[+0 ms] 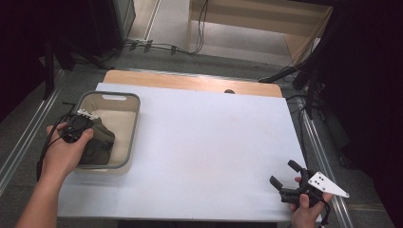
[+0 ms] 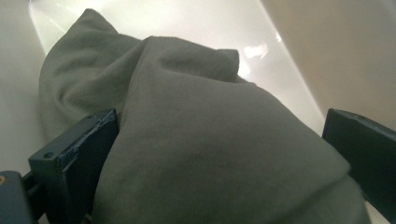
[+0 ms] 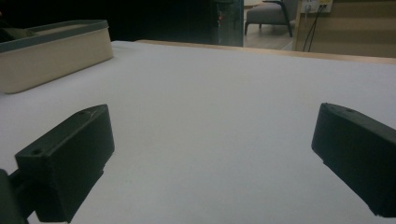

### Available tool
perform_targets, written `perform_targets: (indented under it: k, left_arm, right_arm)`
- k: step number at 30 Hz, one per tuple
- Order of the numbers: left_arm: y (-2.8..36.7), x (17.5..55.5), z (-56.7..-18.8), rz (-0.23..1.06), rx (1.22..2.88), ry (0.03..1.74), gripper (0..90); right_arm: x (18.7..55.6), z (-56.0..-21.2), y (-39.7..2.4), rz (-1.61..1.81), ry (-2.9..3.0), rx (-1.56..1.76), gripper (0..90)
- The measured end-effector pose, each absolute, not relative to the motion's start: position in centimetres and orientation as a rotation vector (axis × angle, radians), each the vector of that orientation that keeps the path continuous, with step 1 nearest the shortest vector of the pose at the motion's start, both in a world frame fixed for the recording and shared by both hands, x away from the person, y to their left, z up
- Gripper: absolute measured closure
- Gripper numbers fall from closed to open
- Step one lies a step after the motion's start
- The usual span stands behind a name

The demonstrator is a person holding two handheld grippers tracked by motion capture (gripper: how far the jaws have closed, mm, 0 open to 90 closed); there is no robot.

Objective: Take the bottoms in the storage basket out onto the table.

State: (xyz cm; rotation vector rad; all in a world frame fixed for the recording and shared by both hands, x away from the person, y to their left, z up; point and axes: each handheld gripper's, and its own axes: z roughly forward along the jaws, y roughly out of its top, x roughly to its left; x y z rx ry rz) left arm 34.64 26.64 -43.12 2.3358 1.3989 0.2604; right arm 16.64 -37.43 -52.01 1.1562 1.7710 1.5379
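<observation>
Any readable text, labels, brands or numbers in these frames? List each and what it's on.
None readable.
olive cloth: plain, no tag or print showing.
beige bin: no label on its rim or walls.
white table sheet: blank.
left gripper and right gripper: black jaws unmarked.
grey plate on the right gripper: holes, no lettering.
Background wall outlets in the right gripper view: too small and blurred to tell.

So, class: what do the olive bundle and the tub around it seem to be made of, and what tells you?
Bundle: apparently soft woven or knitted cloth, matte olive; it folds and creases between the open left gripper jaws. Tub: probably moulded plastic, cream with a grey rim; its inner wall shows glossy highlights.
</observation>
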Motion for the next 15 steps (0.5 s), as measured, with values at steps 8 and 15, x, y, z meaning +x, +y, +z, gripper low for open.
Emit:
perform_targets:
  k: [8,15]
  left_arm:
    - [26.12,35.14,-43.59,0.270,2.408,1.461,0.0]
    - [25.94,35.71,-44.04,0.228,2.449,1.525,0.0]
  right_arm:
    - [16.64,-52.02,-37.42,1.538,1.775,1.160,0.0]
    - [16.64,-52.02,-37.43,1.539,1.772,1.163,0.0]
